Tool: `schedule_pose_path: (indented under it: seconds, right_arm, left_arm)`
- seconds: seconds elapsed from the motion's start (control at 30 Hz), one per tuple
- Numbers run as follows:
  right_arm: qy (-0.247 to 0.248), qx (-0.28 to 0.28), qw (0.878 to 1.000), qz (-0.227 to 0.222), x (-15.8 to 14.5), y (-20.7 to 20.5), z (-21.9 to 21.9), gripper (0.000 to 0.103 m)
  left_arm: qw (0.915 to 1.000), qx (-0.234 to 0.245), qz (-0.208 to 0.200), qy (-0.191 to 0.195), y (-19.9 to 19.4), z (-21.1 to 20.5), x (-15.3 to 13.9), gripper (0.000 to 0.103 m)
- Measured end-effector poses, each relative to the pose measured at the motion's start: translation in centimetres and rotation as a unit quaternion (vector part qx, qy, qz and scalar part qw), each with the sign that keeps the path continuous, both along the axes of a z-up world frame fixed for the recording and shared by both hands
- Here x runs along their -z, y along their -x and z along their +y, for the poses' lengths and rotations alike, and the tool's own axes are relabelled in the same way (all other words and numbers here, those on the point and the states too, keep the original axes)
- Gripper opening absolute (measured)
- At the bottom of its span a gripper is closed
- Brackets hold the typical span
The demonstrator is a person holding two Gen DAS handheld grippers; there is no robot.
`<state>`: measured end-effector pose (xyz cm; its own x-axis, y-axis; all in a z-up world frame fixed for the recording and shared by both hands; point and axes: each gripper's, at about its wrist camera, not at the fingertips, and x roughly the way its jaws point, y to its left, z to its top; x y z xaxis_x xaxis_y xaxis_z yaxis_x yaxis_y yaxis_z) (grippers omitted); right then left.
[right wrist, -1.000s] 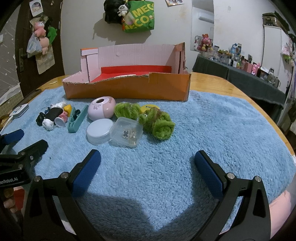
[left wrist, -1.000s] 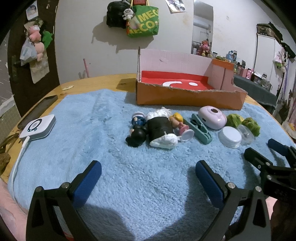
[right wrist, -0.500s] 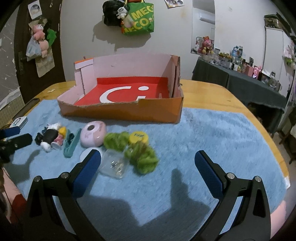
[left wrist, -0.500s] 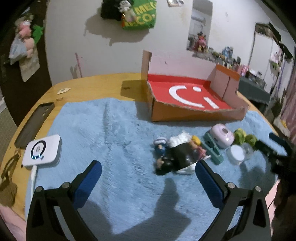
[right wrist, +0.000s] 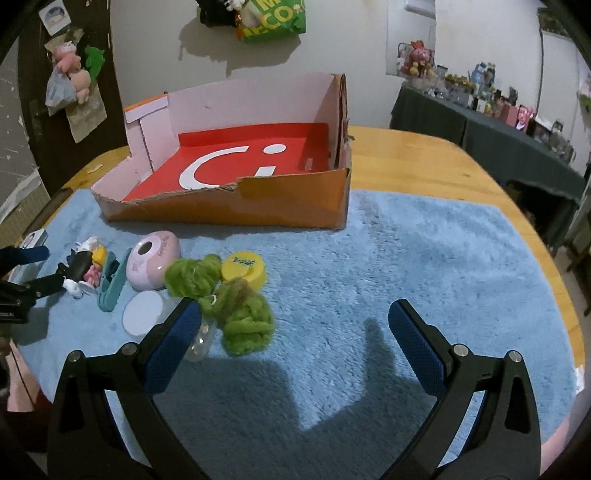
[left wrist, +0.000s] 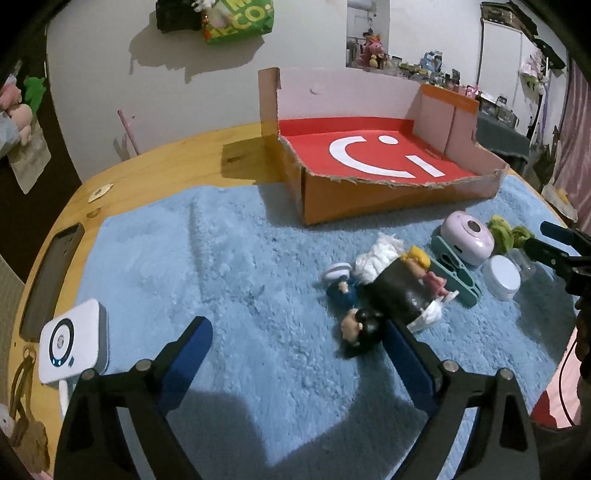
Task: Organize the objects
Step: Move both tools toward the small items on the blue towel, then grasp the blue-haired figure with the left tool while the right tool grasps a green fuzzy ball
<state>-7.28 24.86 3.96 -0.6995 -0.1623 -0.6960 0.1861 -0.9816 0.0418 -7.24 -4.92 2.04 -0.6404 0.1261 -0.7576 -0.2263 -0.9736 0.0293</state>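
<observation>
An open orange cardboard box (left wrist: 369, 201) (right wrist: 236, 206) with a red floor stands at the back of the blue fleece mat. In front of it lies a row of small things: toy figures (left wrist: 391, 288) (right wrist: 83, 271), a teal clip (left wrist: 456, 273) (right wrist: 110, 286), a pink round device (left wrist: 469, 238) (right wrist: 153, 264), a white lid (left wrist: 502, 277) (right wrist: 143, 316), green yarn (right wrist: 243, 317) and a yellow lid (right wrist: 243, 271). My left gripper (left wrist: 295, 354) hovers wide above the mat, its jaws closing with nothing between them. Nothing is held in my right gripper (right wrist: 295, 332), which stands open beside the yarn.
A white square device (left wrist: 72, 341) and a dark phone (left wrist: 50, 273) lie at the table's left edge. A dark side table with knick-knacks (right wrist: 517, 122) stands at the right. Bags hang on the wall (right wrist: 273, 16).
Both grippers have risen and pulled back, so the box floor shows. The left view has shifted leftward, putting the toys to its right. The left jaws have narrowed slightly.
</observation>
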Motion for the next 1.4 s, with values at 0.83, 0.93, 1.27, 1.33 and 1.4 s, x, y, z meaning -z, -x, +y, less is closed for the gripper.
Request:
schedule_pose_path:
  seconds: [0.83, 0.93, 1.27, 1.33, 1.4]
  right_arm:
    - [-0.012, -0.029, 0.999, 0.032, -0.1, -0.6, -0.7, 0.088]
    - [0.002, -0.029, 0.999, 0.03, 0.0, -0.4, -0.5, 0.081]
    - [0.04, -0.041, 0.998, 0.028, 0.7, -0.2, -0.6, 0.049]
    - [0.025, -0.048, 0.998, 0.017, 1.2, 0.0, -1.1, 0.033]
    - [-0.003, -0.049, 0.998, 0.026, 1.2, -0.3, -1.8, 0.029]
  left_arm:
    - [0.999, 0.024, 0.03, 0.024, 0.8, 1.7, 0.2, 0.065]
    - [0.9994, 0.022, 0.025, 0.006, 1.0, 1.9, 0.1, 0.055]
    - [0.9991, 0.022, 0.029, -0.021, 0.6, 2.4, 0.4, 0.039]
    - [0.999, 0.023, 0.03, -0.025, 0.4, 2.5, 0.5, 0.03]
    - [0.9987, 0.026, 0.029, -0.034, 0.2, 2.7, 0.5, 0.024]
